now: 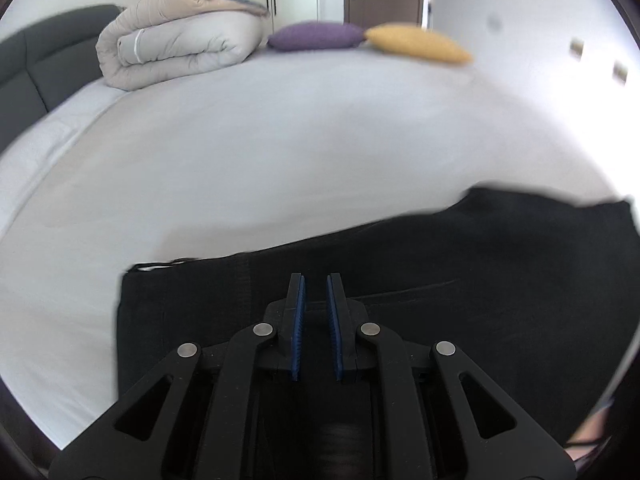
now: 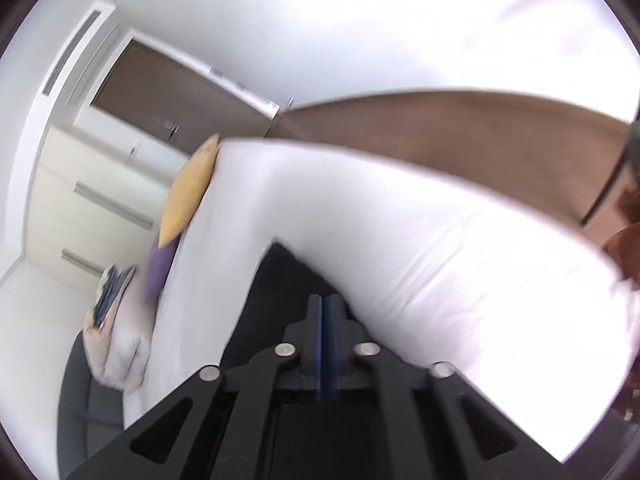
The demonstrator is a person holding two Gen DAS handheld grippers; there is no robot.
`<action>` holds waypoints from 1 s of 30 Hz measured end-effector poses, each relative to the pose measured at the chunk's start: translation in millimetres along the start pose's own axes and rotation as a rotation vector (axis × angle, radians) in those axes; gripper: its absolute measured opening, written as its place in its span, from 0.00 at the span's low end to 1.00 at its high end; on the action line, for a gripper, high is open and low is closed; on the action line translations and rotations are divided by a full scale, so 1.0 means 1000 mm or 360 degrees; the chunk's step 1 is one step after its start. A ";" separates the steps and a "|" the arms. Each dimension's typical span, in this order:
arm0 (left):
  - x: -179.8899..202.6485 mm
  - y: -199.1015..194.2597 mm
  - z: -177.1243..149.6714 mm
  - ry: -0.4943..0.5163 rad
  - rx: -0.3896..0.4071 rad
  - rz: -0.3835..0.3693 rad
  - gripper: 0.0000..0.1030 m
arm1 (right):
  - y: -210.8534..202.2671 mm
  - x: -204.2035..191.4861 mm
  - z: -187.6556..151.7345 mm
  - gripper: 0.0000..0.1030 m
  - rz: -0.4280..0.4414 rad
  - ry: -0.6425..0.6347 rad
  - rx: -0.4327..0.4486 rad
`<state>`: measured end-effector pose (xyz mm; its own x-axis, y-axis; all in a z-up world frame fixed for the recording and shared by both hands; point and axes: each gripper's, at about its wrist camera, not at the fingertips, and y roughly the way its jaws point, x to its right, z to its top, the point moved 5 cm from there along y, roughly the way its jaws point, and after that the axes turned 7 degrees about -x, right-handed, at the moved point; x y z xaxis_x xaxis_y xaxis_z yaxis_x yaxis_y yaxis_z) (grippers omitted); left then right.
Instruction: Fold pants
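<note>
Looking along the left gripper (image 1: 316, 292), the black pants (image 1: 400, 280) lie flat on the white bed (image 1: 280, 140) as a long dark band running from just left of the gripper out to the right edge of the view; the near layer seems doubled over, with a crease line across it, so at least one fold appears made. The fingers (image 1: 298, 320) stand a narrow gap apart above the cloth with nothing between them. A rolled duvet (image 1: 176, 36), a purple cushion (image 1: 316, 36) and a yellow cushion (image 1: 416, 42) sit well apart at the far side. From the right gripper (image 2: 325, 312), tilted and blurred, a dark corner of the pants (image 2: 280, 280) reaches ahead on the bed (image 2: 400, 240); its fingers are nearly together and hold nothing that I can make out. Judging by the length left, further folds remain.
</note>
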<state>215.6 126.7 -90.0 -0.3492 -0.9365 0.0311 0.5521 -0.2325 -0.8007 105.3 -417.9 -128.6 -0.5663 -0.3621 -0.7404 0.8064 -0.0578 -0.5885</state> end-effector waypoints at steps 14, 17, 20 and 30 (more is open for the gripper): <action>0.179 0.026 -0.054 0.0134 -0.0154 -0.0333 0.12 | 0.086 -0.070 -0.168 0.00 0.0341 -0.0209 -0.0829; 0.181 0.030 -0.048 0.0087 -0.0174 -0.0365 0.12 | 0.061 -0.038 -0.128 0.00 0.0195 -0.0177 -0.0597; 0.178 0.025 -0.052 0.0061 -0.0167 -0.0375 0.12 | 0.021 0.005 -0.086 0.00 0.0080 -0.0010 -0.0376; 0.162 0.025 -0.062 -0.0032 -0.0177 -0.0436 0.12 | -0.093 0.076 -0.038 0.75 0.0182 0.0210 -0.0177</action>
<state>126.5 -14.3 -142.1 -0.4580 -0.8482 0.2662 0.3528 -0.4483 -0.8213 -19.2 -404.9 -141.9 -0.4955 -0.2348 -0.8363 0.8471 0.0825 -0.5251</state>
